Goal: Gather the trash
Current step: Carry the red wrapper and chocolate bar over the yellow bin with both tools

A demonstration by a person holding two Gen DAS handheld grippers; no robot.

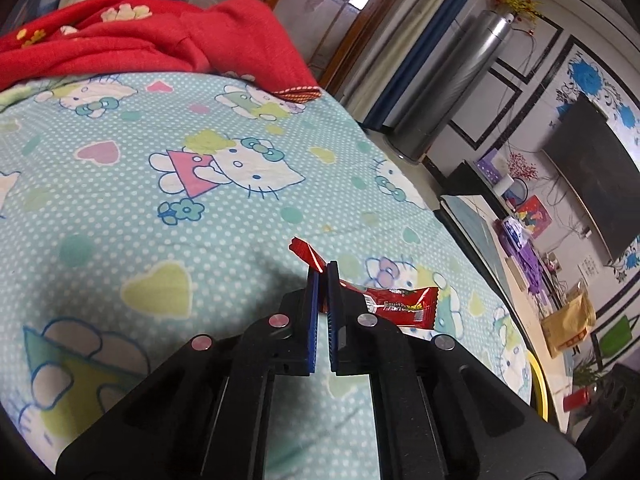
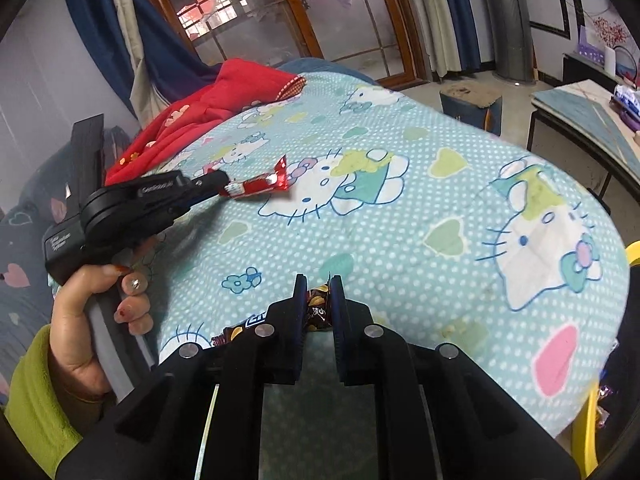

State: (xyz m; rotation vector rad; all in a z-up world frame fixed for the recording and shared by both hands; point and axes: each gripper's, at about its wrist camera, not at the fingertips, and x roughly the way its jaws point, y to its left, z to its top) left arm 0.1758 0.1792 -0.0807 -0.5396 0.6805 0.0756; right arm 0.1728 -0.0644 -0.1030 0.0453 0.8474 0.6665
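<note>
My left gripper (image 1: 323, 270) is shut on a red snack wrapper (image 1: 404, 305); one end sticks out past the fingertips, the printed end hangs to the right, just above the Hello Kitty bedcover (image 1: 200, 168). The right wrist view shows this gripper (image 2: 224, 184) held in a hand at left, with the red wrapper (image 2: 262, 185) lifted over the bed. My right gripper (image 2: 318, 282) is shut on a dark brown snack wrapper (image 2: 318, 312) above the bedcover (image 2: 440, 208); part of it trails out to the left under the jaw.
A red blanket (image 1: 160, 40) lies at the far end of the bed. A yellow bin rim (image 2: 634, 252) shows at the bed's right edge, also in the left wrist view (image 1: 538, 384). A low table (image 1: 492, 236) with clutter stands beside the bed.
</note>
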